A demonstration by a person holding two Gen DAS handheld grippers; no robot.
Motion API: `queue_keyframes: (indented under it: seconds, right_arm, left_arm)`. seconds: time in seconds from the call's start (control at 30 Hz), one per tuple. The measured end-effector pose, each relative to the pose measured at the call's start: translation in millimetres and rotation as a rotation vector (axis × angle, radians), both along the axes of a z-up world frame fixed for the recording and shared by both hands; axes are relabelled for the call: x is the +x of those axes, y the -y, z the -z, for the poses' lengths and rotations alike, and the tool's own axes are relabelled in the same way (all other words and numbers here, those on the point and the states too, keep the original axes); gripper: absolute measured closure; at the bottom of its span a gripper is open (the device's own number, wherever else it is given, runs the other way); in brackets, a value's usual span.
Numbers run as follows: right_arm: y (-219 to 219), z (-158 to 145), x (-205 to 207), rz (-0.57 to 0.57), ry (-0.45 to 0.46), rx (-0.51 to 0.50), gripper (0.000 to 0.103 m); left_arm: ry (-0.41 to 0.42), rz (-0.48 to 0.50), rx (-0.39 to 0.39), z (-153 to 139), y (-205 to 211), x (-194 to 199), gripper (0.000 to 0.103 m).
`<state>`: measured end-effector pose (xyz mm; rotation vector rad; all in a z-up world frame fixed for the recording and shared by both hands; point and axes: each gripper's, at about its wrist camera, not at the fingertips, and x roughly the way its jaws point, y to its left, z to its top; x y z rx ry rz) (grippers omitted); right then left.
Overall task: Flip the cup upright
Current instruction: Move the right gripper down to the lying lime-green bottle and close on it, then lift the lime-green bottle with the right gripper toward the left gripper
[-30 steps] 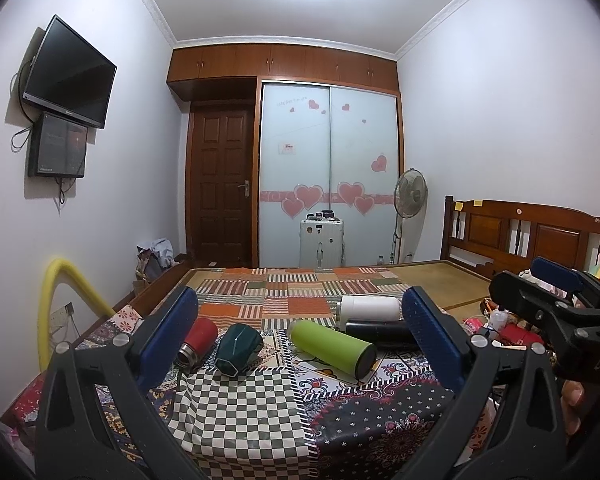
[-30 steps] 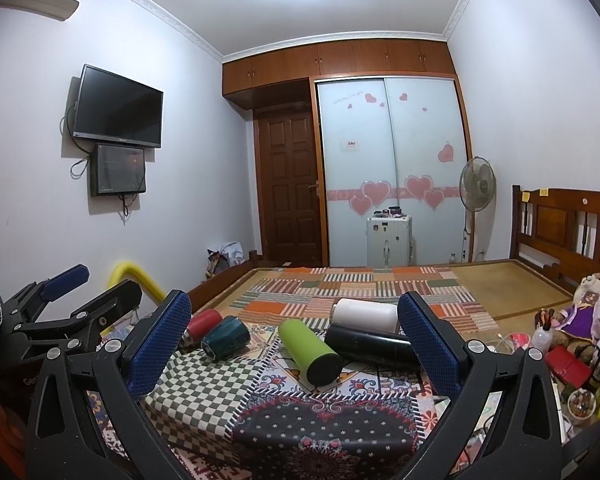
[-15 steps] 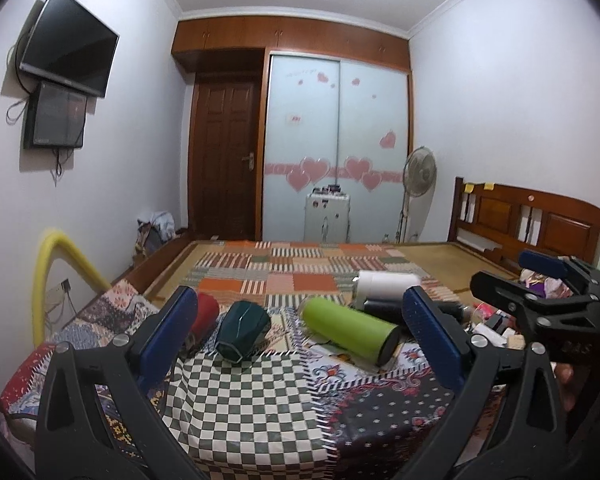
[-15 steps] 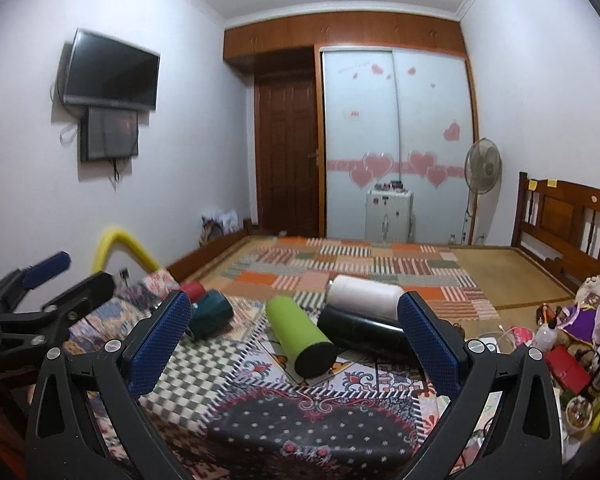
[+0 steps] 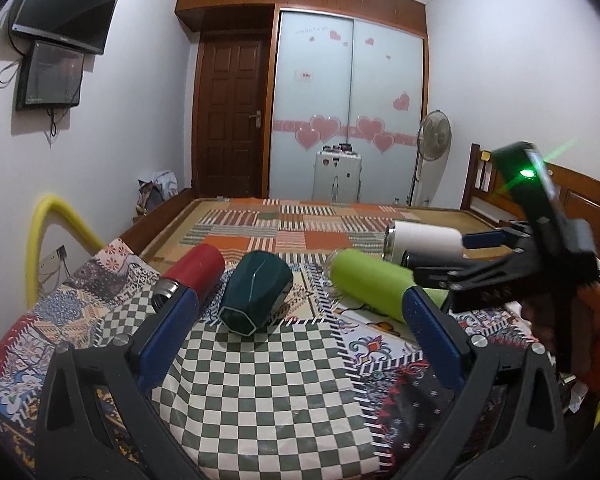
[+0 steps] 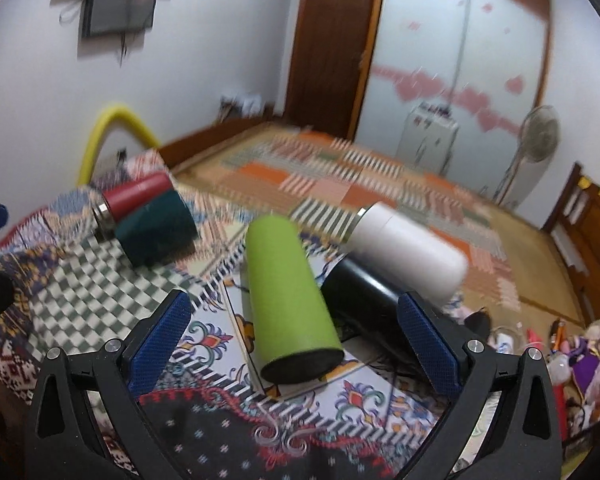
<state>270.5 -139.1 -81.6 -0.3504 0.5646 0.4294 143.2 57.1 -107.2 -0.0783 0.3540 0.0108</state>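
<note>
Both spread grippers, left gripper and right gripper, face toppled lime-green cup.

The left gripper hangs wide open above the checkered cloth. 4 cups lie on their sides: red, dark green, lime, white. The right gripper reaches toward the white one.
</note>
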Motion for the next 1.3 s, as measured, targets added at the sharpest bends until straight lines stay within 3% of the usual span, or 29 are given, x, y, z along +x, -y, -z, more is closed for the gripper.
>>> queue_keyframes:
  seconds: [0.07, 0.27, 0.57, 0.67, 0.73, 1.0, 1.3]
  right_arm:
    - [-3.3, 6.1, 17.5, -0.02, -0.061, -0.019, 0.003]
    - [-15.7, 21.9, 49.7, -0.07, -0.224, -0.082, 0.02]
    - [-34.2, 33.2, 65.9, -0.119, -0.332, -0.132, 0.023]
    - [-39.9, 45.9, 77.1, -0.11, -0.402, -0.162, 0.033]
    - [-42.5, 47.8, 79.9, -0.1, -0.398, -0.182, 0.041]
    - [-39.8, 46.4, 76.8, -0.087, -0.407, -0.153, 0.041]
    - [-37.6, 29.9, 29.7, -0.119, -0.355, -0.106, 0.041]
  left_arm:
    - [-0.007, 0.003, -0.006, 4.8, -1.7, 4.4, 0.0]
    - [-0.019, 0.0, -0.015, 16.8, -8.1, 11.7, 0.0]
    - [-0.03, 0.004, 0.003, 24.2, -8.2, 12.9, 0.0]
    - [-0.028, 0.002, 0.003, 24.2, -8.8, 11.9, 0.0]
    - [-0.026, -0.002, 0.002, 24.4, -10.1, 11.3, 0.0]
    - [-0.028, -0.023, -0.024, 23.0, -17.9, 8.4, 0.0]
    - [-0.021, -0.059, -0.039, 14.4, -25.1, -9.8, 0.0]
